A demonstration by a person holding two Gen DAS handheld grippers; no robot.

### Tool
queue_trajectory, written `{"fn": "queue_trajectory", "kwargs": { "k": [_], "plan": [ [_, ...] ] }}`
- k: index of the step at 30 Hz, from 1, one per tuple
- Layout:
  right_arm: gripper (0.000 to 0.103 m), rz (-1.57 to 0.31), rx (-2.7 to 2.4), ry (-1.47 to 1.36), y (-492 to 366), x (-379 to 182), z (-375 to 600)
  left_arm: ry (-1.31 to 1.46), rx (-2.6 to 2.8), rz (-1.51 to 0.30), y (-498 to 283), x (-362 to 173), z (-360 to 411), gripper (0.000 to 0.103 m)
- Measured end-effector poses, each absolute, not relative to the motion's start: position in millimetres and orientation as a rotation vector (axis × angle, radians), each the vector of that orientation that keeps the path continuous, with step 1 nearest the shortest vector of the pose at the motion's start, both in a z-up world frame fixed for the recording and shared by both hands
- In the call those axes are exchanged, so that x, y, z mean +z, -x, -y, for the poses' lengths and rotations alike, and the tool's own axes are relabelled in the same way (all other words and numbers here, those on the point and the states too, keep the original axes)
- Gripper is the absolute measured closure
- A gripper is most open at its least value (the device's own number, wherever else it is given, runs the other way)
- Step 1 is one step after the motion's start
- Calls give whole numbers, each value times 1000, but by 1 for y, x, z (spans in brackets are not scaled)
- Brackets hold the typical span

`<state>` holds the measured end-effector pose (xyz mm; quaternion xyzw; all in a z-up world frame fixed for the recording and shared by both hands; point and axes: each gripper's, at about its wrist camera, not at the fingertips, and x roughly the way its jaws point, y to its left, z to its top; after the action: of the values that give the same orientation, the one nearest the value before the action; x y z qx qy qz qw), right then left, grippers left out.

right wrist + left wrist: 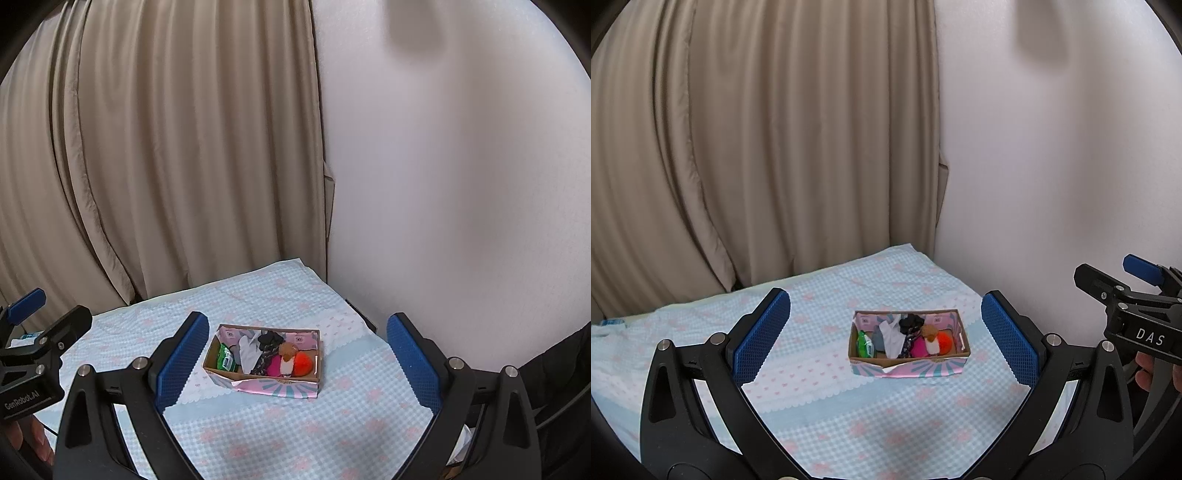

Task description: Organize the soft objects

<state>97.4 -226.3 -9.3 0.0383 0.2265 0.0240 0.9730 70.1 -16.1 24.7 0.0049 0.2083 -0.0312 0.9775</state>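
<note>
Left tongs (886,339) agape; right tongs (1108,280) marked "DAS"; box (908,369) beyond.

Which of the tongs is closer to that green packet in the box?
Left, probably. The left tongs face the box head-on, green packet slightly to their left; the right tongs sit off to the box's right, farthest from that end.

Blue-and-white checked bedspread (886,413), beige curtain (757,147)
</note>
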Motion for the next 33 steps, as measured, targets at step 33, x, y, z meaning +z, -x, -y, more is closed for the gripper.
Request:
{"fn": "queue_trajectory", "kwargs": {
  "k": [33],
  "plan": [
    [7, -451, 47, -77, -105, -6, 229, 7, -48, -402, -73, 26, 13, 0]
  ]
}}
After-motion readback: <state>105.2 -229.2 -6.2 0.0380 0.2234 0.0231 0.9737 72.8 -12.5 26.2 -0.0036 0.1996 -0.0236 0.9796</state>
